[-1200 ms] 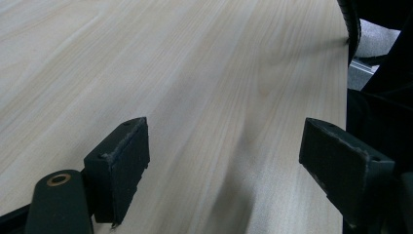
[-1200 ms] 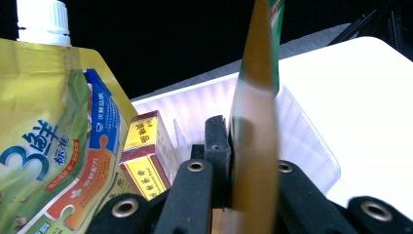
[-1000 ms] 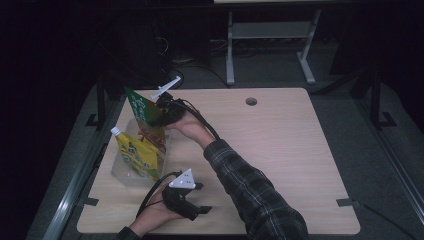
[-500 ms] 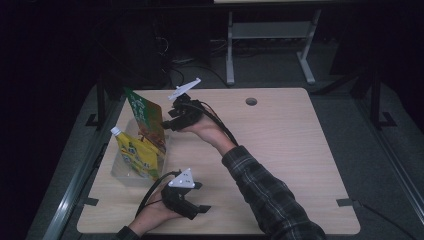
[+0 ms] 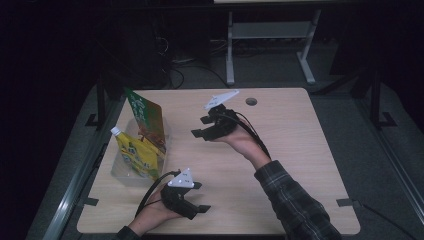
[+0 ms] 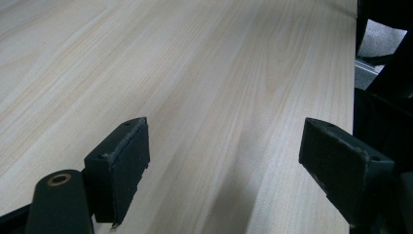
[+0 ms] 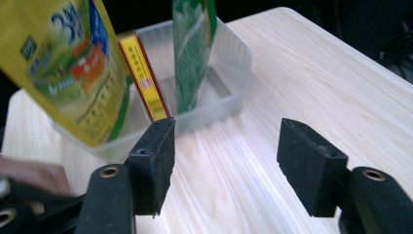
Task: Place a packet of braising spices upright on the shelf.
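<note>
**Packets standing in a clear tub, both grippers empty**

Clear plastic tub [image 7: 229, 92] at the bench's [image 5: 300, 150] left edge, holding a yellow spouted pouch [image 5: 134, 156], a tall green packet [image 5: 146, 117] and, seemingly, a slim yellow-and-red box [image 7: 143, 78] between. Packets tall, leaning, top-heavy; light tub likely to slide or tip if nudged. Right gripper [image 5: 209, 126] raised near the tub, jaws wide, empty. Left gripper [image 5: 189, 202] low over bare bench, jaws wide, empty.

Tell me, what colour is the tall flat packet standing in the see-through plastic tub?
Green tall flat packet, clearest in the right gripper view.
</note>
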The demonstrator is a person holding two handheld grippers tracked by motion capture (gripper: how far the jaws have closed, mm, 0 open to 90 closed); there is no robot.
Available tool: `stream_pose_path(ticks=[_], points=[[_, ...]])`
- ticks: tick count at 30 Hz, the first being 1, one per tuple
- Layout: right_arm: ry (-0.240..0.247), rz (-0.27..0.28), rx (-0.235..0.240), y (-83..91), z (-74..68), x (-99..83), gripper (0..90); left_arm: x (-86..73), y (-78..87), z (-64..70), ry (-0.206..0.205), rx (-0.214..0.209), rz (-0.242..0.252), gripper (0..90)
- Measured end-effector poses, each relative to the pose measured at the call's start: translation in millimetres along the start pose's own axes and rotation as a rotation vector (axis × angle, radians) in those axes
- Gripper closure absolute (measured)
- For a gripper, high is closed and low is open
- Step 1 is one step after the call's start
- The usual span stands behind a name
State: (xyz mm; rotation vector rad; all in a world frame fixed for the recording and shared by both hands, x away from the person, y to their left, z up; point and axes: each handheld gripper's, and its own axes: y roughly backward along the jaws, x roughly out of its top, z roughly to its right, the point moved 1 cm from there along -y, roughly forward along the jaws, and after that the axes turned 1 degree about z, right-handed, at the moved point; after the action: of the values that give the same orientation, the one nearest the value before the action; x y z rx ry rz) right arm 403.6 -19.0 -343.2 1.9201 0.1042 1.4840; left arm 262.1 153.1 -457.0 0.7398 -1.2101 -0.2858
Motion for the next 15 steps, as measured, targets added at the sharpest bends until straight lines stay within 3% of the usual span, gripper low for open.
stream_pose_path(ticks=[7,15], points=[[0.000,-0.014,-0.048,27.2,3.4,-38.4,37.9,-0.4,1.1,-1.3,-0.001,0.006,0.006,18.5],[-0.029,-0.029,-0.074,52.7,-4.4,-85.1,35.9,-1.0,3.0,-2.9,-0.001,0.022,0.000,19.0]])
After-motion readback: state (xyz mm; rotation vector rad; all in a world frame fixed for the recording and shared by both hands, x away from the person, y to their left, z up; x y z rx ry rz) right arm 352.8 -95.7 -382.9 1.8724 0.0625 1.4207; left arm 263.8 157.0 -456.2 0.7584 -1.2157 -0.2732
